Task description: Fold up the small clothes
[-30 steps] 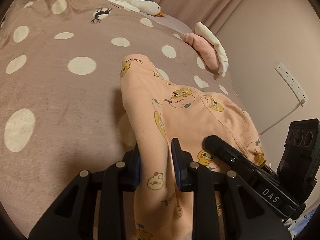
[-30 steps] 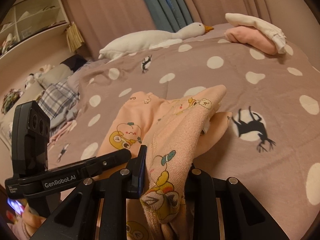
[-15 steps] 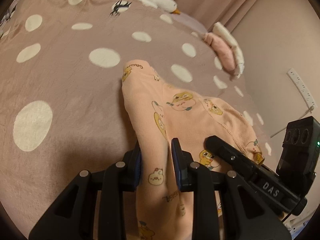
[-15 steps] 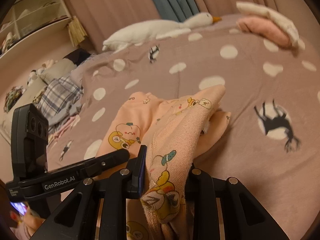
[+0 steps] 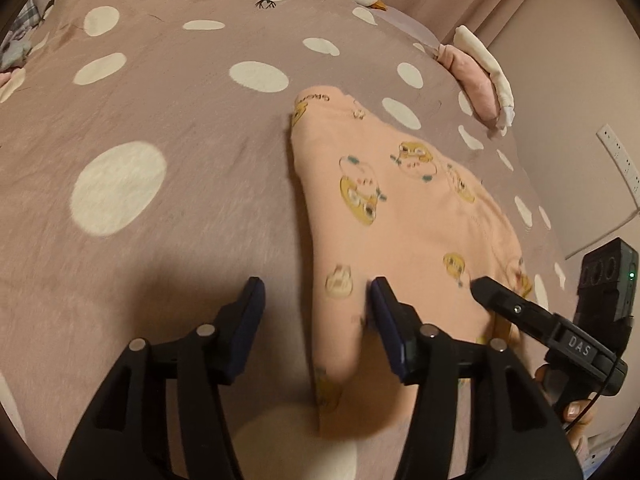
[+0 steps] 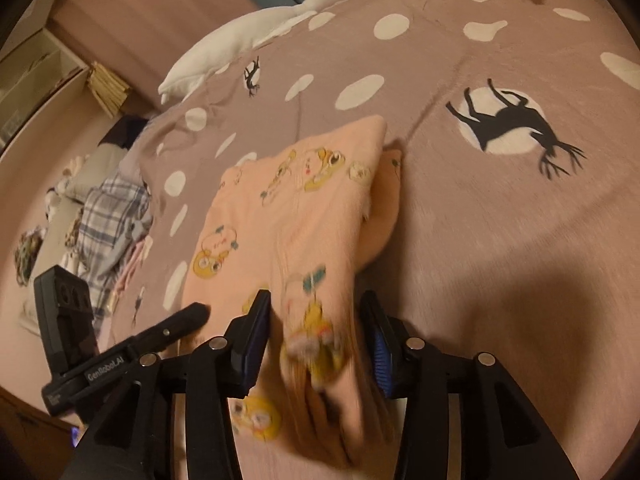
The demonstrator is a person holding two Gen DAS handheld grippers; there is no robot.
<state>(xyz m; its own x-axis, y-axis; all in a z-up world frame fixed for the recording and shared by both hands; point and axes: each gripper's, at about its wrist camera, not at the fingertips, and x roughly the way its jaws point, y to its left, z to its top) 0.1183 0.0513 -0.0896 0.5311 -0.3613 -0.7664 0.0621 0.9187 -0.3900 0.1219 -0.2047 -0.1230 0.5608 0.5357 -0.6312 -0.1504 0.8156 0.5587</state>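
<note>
A peach garment [image 5: 400, 208] printed with cartoon animals lies folded on the dotted mauve bedspread [image 5: 168, 92]. My left gripper [image 5: 316, 296] straddles the garment's near left edge. Its jaws are opening: the left pad stands clear of the cloth and the right pad just brushes it. In the right wrist view the same garment [image 6: 288, 208] runs toward me, and a blurred fold of it hangs loosely between the opening jaws of my right gripper [image 6: 316, 312]. Each gripper shows at the edge of the other's view, low over the cloth.
A folded pink and white stack [image 5: 476, 76] sits near the bed's far corner. A white goose plush [image 6: 256, 36] lies along the back. Plaid clothes [image 6: 112, 216] are piled off the bed's left side, beneath shelves [image 6: 40, 76]. A wall with a power strip [image 5: 620, 160] borders the right.
Both grippers have sunk toward the bed and spread their jaws, letting go of the garment's pinched edges. The cloth now lies flatter on the bedspread.
</note>
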